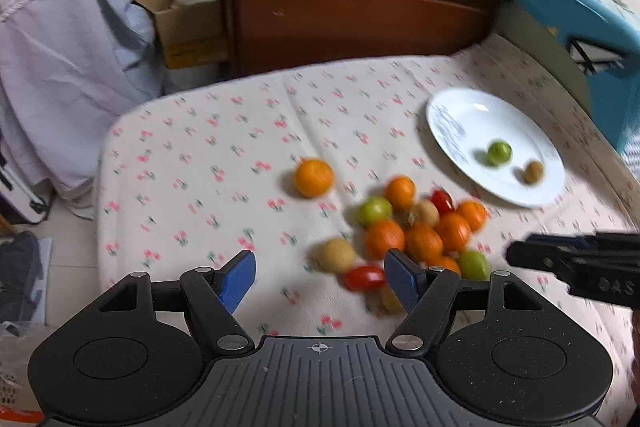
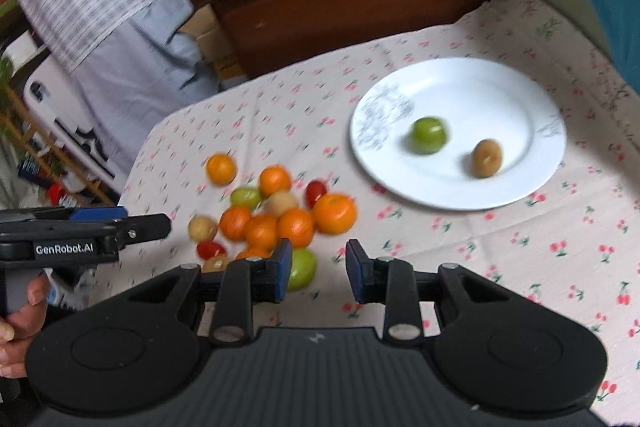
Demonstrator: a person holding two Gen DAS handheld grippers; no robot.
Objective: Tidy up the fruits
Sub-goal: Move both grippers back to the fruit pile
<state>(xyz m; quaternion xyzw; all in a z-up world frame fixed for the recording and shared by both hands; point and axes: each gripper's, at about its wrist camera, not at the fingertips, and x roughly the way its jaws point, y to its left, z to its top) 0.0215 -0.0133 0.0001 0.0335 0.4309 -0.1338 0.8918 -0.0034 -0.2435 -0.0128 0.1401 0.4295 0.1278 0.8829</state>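
A heap of oranges (image 1: 424, 243), green fruits, red tomatoes and pale yellow fruits lies on the cherry-print cloth. One orange (image 1: 314, 177) sits apart to its left. The white plate (image 1: 480, 119) at the right holds a green fruit (image 1: 499, 153) and a brown fruit (image 1: 534, 172). My left gripper (image 1: 322, 279) hovers open over the heap's near edge, above a yellow fruit (image 1: 336, 255) and a red tomato (image 1: 364, 277), gripping nothing. My right gripper (image 2: 320, 273) stands narrowly open with bare cloth in its gap. A green fruit (image 2: 302, 269) lies just behind its left finger. The plate (image 2: 460, 99) is ahead of it.
A dark wooden cabinet (image 1: 360, 11) stands behind the table, with a cardboard box (image 1: 188, 23) to its left and a blue cushion (image 1: 580, 27) on the right. The table's left edge (image 1: 100, 187) drops to the floor. A hand (image 2: 20, 311) holds the left gripper's handle.
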